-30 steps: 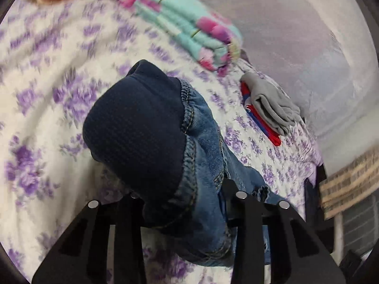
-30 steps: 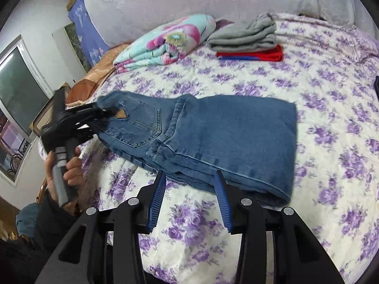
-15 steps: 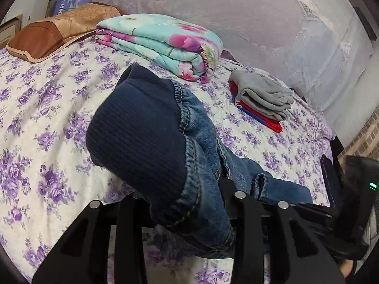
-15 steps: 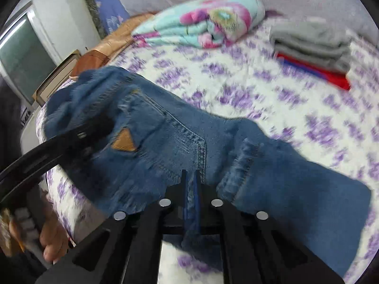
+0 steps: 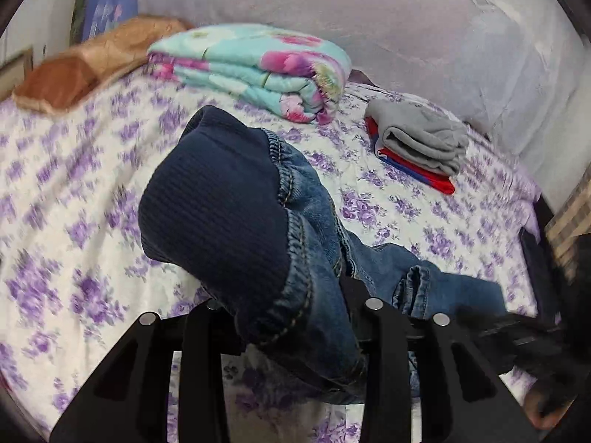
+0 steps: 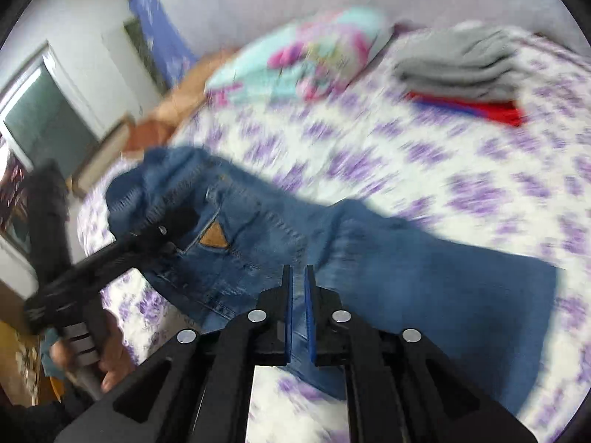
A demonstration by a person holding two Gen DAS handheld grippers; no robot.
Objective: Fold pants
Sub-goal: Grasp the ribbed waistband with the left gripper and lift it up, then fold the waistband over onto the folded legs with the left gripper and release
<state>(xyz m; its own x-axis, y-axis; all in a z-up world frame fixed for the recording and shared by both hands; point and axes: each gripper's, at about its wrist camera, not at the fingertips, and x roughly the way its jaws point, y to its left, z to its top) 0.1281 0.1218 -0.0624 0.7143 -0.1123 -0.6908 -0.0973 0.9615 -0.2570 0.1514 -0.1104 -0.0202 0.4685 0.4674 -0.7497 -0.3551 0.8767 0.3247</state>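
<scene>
Your left gripper pinched the pants at the waistband; your right gripper pinched the near edge mid-length. Long axis ran left–right across the bed (legs lay rightward) — right hand nearer the hems.

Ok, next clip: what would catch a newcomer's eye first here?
The blue denim pants, stretched across the purple-flowered white bedspread and clamped by both grippers: the left gripper on the dark ribbed waistband, the right gripper at the near edge. Behind lie a folded turquoise floral quilt and a grey-and-red stack of folded clothes.
</scene>
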